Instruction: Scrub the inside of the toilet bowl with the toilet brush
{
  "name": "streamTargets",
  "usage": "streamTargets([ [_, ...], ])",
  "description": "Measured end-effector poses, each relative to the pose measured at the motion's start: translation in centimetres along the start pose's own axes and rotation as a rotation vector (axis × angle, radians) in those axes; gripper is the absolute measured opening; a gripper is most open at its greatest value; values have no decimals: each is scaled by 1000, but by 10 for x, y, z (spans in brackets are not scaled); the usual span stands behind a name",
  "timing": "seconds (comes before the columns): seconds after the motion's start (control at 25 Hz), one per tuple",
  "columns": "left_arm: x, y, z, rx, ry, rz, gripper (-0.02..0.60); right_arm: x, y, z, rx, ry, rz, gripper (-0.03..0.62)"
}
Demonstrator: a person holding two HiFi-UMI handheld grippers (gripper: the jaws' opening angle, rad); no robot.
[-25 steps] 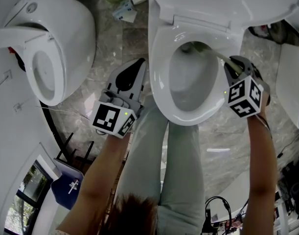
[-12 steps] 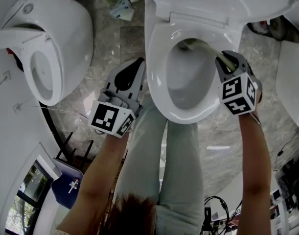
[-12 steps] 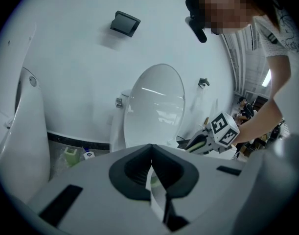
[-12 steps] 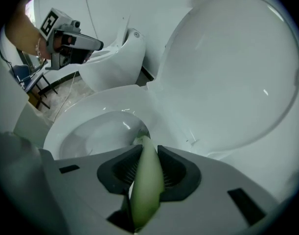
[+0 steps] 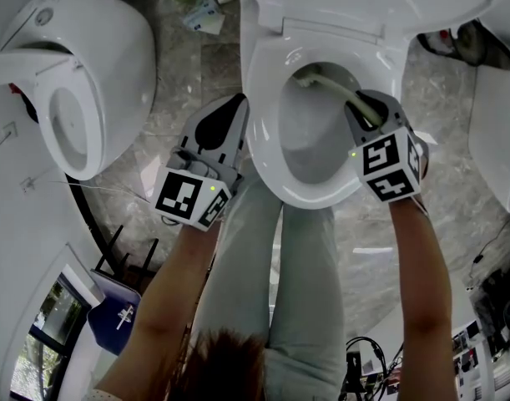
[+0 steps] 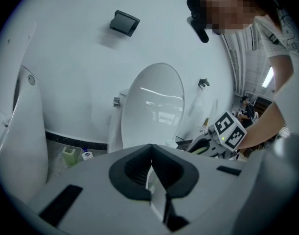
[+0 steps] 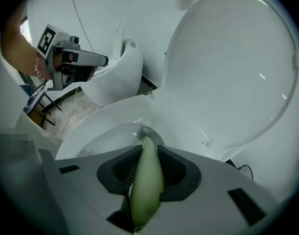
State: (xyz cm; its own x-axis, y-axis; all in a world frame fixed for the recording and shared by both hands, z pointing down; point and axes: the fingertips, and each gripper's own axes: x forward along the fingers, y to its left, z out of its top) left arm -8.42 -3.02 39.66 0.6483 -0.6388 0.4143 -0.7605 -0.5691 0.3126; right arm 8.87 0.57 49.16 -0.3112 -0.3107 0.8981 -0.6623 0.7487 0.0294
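marble floor (image 5: 184, 73) rings the toilet bowl (image 5: 261, 144), where the right gripper (image 5: 365, 107), pinching the toilet brush (image 5: 336, 89), has slid inward, sweeping it across the back wall. scrubbing seems underway; the left gripper (image 5: 232, 111) waits alongside, jaws together.

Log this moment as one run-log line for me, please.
right tongs: shut on toilet brush handle | brush head: inside toilet bowl, hinge end | left tongs: shut, empty, beside bowl

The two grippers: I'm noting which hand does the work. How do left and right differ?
The left gripper has its jaws together on nothing; the right gripper is shut on the toilet brush handle. The left hangs outside the toilet bowl, the right over its rim. Each carries a marker cube.
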Motion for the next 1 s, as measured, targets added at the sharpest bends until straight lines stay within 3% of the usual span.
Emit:
streamTargets([
  [0.72, 6, -12, -2, 8, 4, -13, 3, -10, 38, -18, 124, 11, 152, 109],
  [1.0, 8, -17, -3, 14, 7, -19, 3, -15, 56, -42, 97, 39, 201, 109],
])
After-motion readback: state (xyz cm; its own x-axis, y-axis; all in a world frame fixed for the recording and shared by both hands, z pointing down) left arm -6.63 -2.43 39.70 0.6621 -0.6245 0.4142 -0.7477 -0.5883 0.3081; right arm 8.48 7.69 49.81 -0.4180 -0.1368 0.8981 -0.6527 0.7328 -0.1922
